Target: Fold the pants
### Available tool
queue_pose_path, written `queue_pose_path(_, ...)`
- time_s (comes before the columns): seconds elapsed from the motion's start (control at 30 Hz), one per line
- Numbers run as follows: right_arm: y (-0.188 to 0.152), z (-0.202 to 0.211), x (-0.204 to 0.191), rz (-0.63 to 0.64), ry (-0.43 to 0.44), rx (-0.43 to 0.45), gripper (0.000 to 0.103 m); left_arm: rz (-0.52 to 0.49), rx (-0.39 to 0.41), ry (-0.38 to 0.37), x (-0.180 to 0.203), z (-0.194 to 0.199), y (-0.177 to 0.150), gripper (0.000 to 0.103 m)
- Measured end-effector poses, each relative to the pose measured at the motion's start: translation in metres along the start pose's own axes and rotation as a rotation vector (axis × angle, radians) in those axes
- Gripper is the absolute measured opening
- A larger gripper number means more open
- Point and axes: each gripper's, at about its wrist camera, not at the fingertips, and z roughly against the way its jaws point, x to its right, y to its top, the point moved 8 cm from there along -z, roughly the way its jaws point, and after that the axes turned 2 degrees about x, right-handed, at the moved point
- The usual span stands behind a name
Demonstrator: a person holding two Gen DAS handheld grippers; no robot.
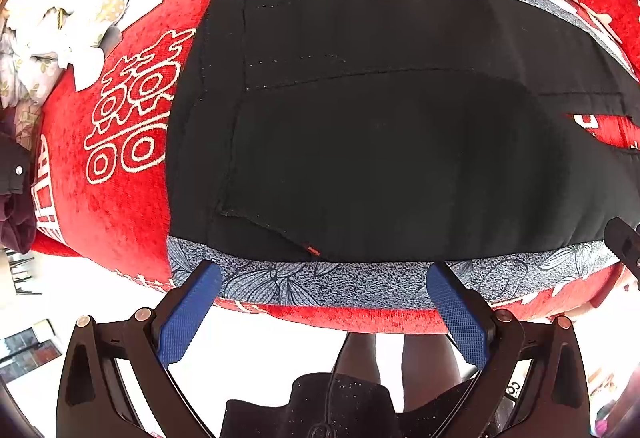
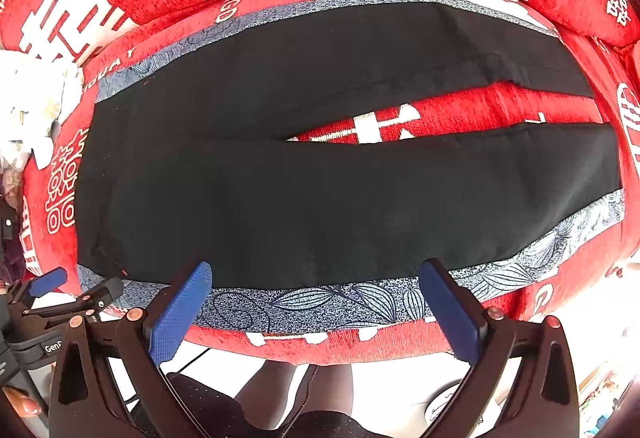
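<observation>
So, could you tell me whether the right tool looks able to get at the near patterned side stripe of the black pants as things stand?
Probably yes. The right tool is open just in front of the blue-grey leaf-patterned side stripe of the black pants, which lie flat on the red printed cover; nothing lies between.

Left gripper (image 1: 323,280), right gripper (image 2: 316,278): black hinged frames, copper-coloured rivets, blue cross-hatched textured pads (image 1: 188,318) (partial lettering "GenD" on left unit's body). Person: dark speckled garment.
</observation>
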Motion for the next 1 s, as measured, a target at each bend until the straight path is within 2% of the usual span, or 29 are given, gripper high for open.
queue_pose_path(0.23, -0.001, -0.004, -0.001, 0.001, -0.019, -0.022, 0.103, 0.013, -0.003, 0.002, -0.007, -0.003, 0.003, 0.103)
queue_pose_path(1.0, -0.001, -0.012, -0.001, 0.002, -0.037, 0.002, 0.103, 0.027, -0.014, 0.010, -0.015, -0.010, -0.001, 0.103)
